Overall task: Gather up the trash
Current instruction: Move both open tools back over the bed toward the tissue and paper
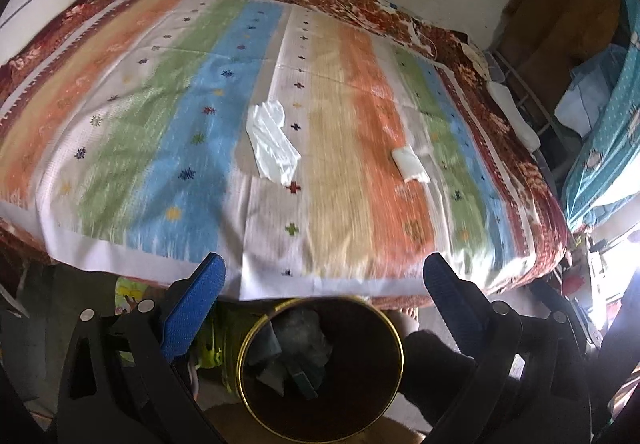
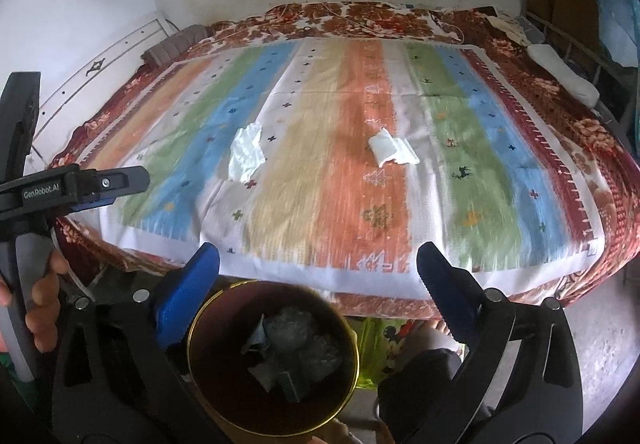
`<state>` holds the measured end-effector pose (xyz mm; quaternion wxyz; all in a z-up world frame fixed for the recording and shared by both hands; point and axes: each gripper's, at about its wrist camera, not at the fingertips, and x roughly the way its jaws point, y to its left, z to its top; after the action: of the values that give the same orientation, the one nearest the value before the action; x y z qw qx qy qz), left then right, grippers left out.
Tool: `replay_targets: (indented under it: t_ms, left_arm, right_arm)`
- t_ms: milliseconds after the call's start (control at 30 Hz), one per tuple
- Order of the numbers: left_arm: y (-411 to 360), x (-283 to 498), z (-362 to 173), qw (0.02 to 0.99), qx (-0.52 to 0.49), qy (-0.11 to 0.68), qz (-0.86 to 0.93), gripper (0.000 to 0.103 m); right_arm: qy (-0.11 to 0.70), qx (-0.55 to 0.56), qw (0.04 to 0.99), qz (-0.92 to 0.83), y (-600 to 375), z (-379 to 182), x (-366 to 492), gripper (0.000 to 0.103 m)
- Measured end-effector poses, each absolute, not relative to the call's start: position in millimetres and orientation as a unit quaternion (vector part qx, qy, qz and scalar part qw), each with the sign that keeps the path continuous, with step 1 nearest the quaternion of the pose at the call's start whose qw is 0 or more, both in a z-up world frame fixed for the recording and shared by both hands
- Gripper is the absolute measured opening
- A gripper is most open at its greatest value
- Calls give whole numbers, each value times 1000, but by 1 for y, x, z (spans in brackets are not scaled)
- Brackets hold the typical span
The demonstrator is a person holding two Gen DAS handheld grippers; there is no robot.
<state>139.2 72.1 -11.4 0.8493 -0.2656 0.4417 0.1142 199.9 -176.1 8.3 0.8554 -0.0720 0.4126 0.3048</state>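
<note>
Gaping, both grippers' jaws frame the bin, its dark trash indistinct.

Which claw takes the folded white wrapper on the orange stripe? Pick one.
Right, probably. Both claws, left and right, hang open over the bin, but the folded white wrapper lies toward the right side; the crumpled white plastic suits the left.

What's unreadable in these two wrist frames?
- Bin contents: dark crumpled pieces in shadow, both views; what they are cannot be told.
- Bin base: cut off by the bottom edge, both views.
- Two white scraps on the bedspread: motion blur; paper or plastic unclear.
- Under the bed: hidden by the mattress edge.
</note>
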Motion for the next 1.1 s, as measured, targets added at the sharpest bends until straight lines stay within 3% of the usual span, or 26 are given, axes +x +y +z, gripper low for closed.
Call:
replay_targets:
  t_ms: [1100]
  left_arm:
    - [151,240,-64,829,-261,479,123,96]
  right_arm:
    - [389,-65,875,282,-156,-36,334,93]
